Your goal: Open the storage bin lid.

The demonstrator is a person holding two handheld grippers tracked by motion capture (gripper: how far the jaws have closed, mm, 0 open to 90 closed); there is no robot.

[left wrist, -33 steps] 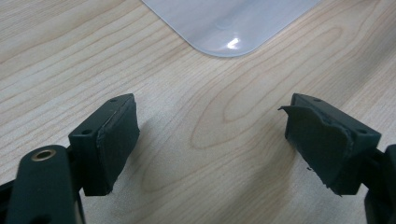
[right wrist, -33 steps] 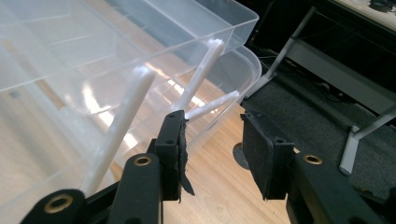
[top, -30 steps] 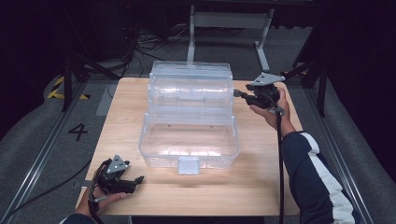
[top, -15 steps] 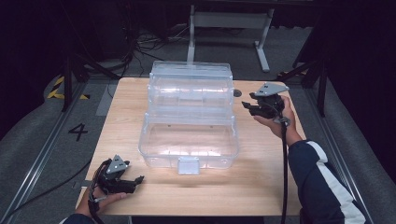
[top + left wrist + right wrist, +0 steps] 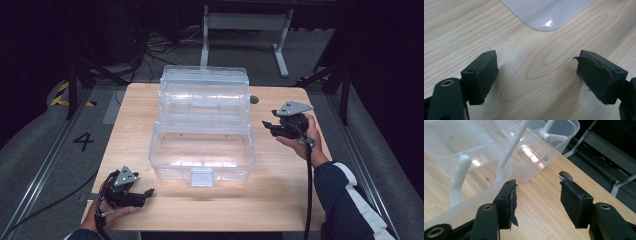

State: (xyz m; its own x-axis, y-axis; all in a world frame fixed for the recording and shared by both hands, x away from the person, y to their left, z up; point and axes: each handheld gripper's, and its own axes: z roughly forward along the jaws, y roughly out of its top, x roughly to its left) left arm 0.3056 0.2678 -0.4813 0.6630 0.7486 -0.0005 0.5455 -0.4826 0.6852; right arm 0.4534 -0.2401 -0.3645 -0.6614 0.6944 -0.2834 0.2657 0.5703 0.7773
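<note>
Clear plastic tiered box (image 5: 204,125) at mid-tabletop, upper tray stepped back behind the wide lower tub, small frosted latch at the front wall. Right hand-held gripper (image 5: 270,125) just beside the box's right side, near the step between the tiers, apart from the plastic, jaws parted and holding nothing. In the right gripper view, same right hand-held gripper (image 5: 537,195) aimed along the box's side wall: thin translucent walls, rounded corners, white plastic pivot arms (image 5: 509,147) running slantwise between the tiers, bright glints on the glossy surface. Left hand-held gripper (image 5: 145,192) low at the front left corner of the tabletop, well apart from the box's front left corner, jaws spread wide, empty. In the left gripper view, left hand-held gripper (image 5: 536,75) hovering over bare wood, black rubbery pads (image 5: 486,75) worn and ragged at the edges, a rounded frosted corner of the box (image 5: 546,12) ahead at the top.

Light wooden tabletop (image 5: 280,200) with visible grain, rectangular, small round hole (image 5: 254,99) near the box's back right. Broad free strip of wood along the front edge and to the right of the box; narrower margin on the left and at the back. Grey floor (image 5: 45,150) around, a painted "4" (image 5: 83,141) to the left.
</note>
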